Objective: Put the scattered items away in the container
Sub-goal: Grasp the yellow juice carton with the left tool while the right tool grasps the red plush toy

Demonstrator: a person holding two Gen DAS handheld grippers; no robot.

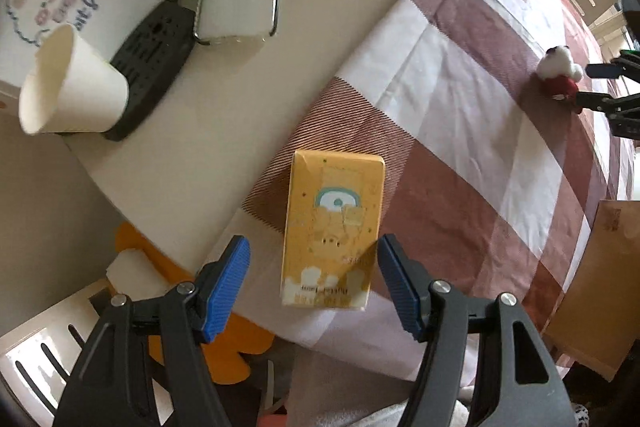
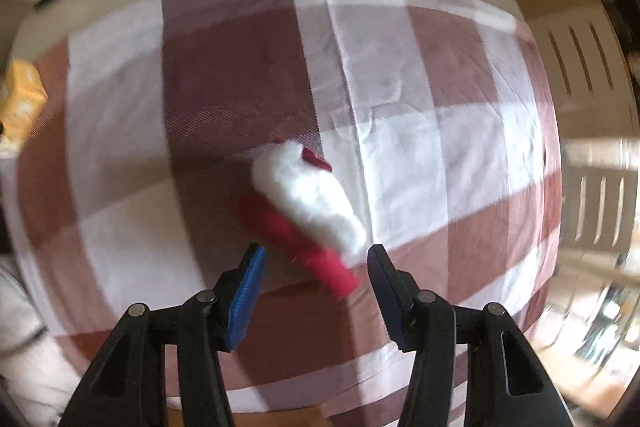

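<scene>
Now – left gripper agape astride yellow box | right gripper agape – plush toy between

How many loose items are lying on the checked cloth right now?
2. A yellow box lies near the cloth's corner, by the left tongs; a plush toy lies before the right tongs. More may be out of view.

No print on the yellow box is legible.
</scene>
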